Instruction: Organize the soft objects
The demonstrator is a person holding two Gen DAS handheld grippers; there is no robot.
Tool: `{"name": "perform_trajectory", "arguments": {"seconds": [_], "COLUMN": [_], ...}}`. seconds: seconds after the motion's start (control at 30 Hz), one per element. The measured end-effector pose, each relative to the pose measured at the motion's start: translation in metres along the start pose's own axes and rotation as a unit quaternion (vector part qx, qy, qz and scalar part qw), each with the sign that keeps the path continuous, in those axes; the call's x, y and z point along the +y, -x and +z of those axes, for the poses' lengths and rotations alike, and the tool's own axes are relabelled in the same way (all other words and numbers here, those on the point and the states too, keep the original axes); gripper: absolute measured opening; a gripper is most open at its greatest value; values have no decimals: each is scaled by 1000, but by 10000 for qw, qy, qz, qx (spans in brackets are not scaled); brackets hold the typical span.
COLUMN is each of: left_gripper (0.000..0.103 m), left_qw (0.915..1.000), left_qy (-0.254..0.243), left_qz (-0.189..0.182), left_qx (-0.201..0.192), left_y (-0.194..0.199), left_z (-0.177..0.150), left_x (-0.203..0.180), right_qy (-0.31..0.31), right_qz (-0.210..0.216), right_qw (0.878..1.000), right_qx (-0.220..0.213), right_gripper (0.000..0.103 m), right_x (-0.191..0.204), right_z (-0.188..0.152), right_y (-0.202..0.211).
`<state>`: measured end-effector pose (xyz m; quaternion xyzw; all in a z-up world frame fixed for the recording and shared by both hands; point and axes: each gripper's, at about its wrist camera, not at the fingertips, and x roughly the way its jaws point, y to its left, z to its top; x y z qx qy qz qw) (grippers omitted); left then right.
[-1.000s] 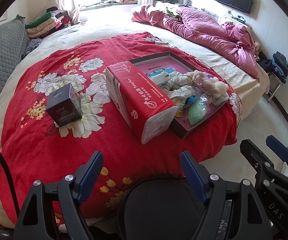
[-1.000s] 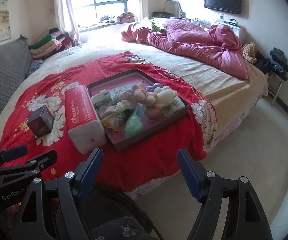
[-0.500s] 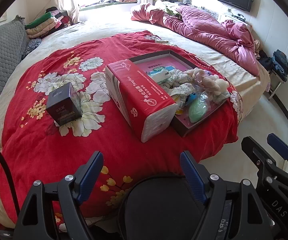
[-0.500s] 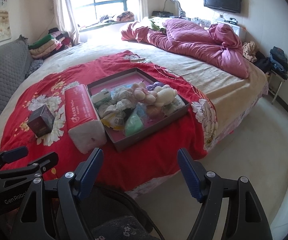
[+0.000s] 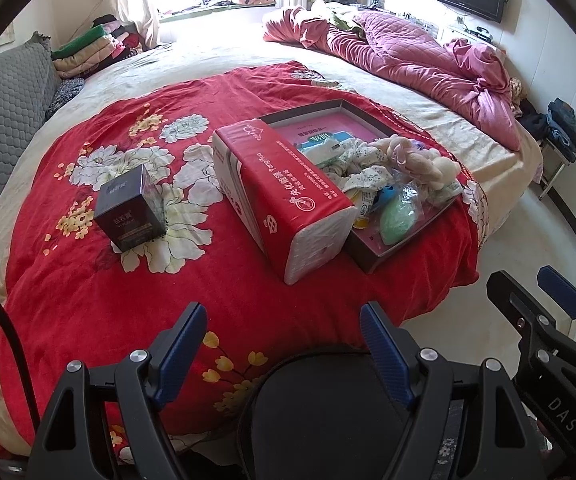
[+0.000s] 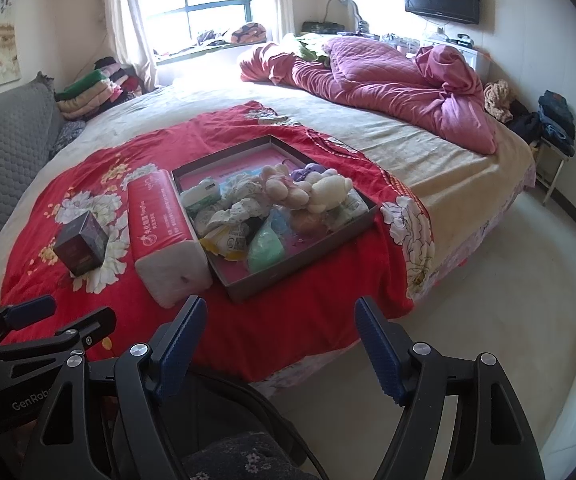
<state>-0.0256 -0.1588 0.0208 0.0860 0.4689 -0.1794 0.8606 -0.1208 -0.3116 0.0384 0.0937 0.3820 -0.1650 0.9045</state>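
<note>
soft toys (image 6: 307, 194) in tray (image 6: 299, 268)

Tray (image 6: 307, 268): shallow dark box with a pink floor, flat on the red floral blanket, heaped with soft things.
Plush toys (image 6: 307, 194): cream and pink, piled on the far right side of the tray.
Green pouch (image 6: 266, 246): pale green, lying at the near edge of the tray.
Printed cloth (image 5: 361, 160): white, crumpled, mid-tray.
Tissue pack (image 5: 280, 192): long, red and white, lying flat against the tray's left wall.
</note>
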Motion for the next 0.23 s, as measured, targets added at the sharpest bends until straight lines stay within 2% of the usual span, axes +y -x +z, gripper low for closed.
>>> {"name": "perform_trajectory", "arguments": {"seconds": [0.23], "left_gripper": [78], "left_qw": [9999], "left_qy": [57], "left_qz": [-120], "left_qx": [-33], "left_y": [1], "left_z": [0], "left_x": [6], "right_qy": [10], "right_qz": [35], "right_qw": [10000], "right_qx": [-23], "right_gripper": [77], "right_x": [1], "right_z": [1], "right_y": [-2]}}
